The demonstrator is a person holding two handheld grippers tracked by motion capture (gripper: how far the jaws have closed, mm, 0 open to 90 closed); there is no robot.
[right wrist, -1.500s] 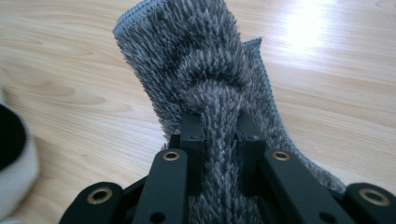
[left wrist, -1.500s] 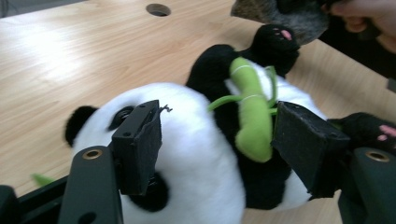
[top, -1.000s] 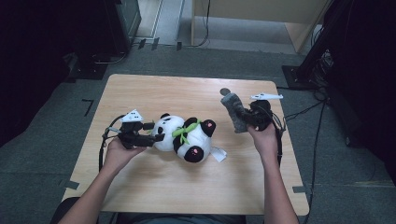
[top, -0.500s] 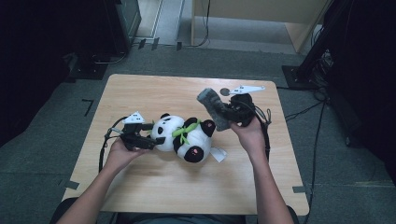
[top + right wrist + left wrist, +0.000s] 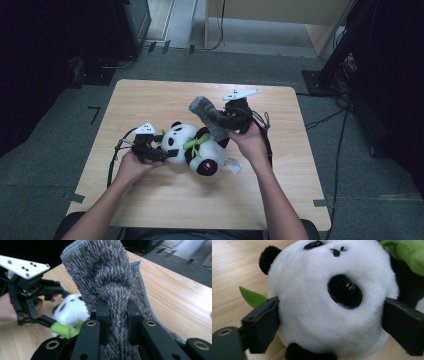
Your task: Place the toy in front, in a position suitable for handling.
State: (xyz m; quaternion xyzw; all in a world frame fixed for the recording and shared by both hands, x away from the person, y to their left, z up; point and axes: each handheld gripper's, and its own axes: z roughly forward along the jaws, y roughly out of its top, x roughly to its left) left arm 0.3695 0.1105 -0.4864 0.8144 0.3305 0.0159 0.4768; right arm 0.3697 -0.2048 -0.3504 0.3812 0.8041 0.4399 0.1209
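Over the panda [image 5: 197, 150], the right claw [image 5: 222, 121] has carried its pinched grey cloth [image 5: 210, 117] leftward.

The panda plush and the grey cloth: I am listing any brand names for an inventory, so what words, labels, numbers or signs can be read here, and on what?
None can be read.
White tag beside the black-and-white panda plush toy at: too small to tell whether it bears print.
Fuzzy grey cloth: no label showing.
Light wooden table: bare, no markings.
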